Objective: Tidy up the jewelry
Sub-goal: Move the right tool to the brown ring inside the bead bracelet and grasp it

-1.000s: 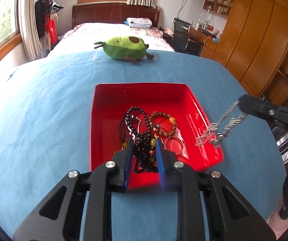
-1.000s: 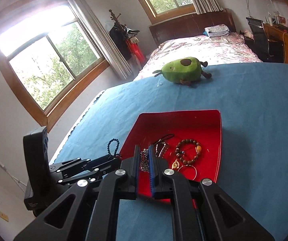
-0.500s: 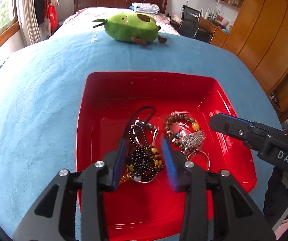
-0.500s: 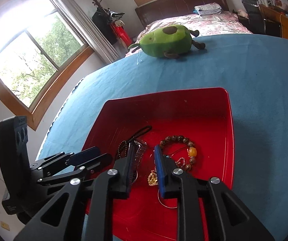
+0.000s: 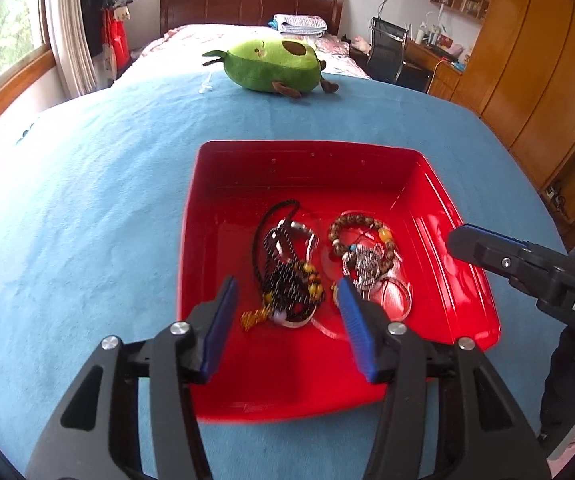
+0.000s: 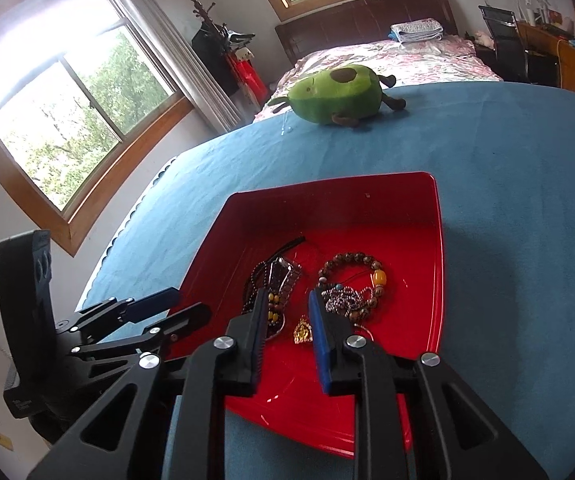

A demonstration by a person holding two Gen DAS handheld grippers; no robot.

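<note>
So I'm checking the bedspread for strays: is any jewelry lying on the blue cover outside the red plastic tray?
No: in the left wrist view all the jewelry lies inside the red plastic tray, none on the blue cover.

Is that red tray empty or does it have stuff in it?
Not empty: the red tray holds a black bead strand, a brown bead bracelet and a silver chain.

A green avocado plush toy (image 5: 273, 65) lies on the blue cloth (image 5: 87, 200), a bed (image 5: 247, 34) apparently behind it.

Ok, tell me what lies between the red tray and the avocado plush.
Nothing: only bare blue cloth runs from the far rim of the red tray to the avocado plush. Both wrist views show that stretch bare.
</note>
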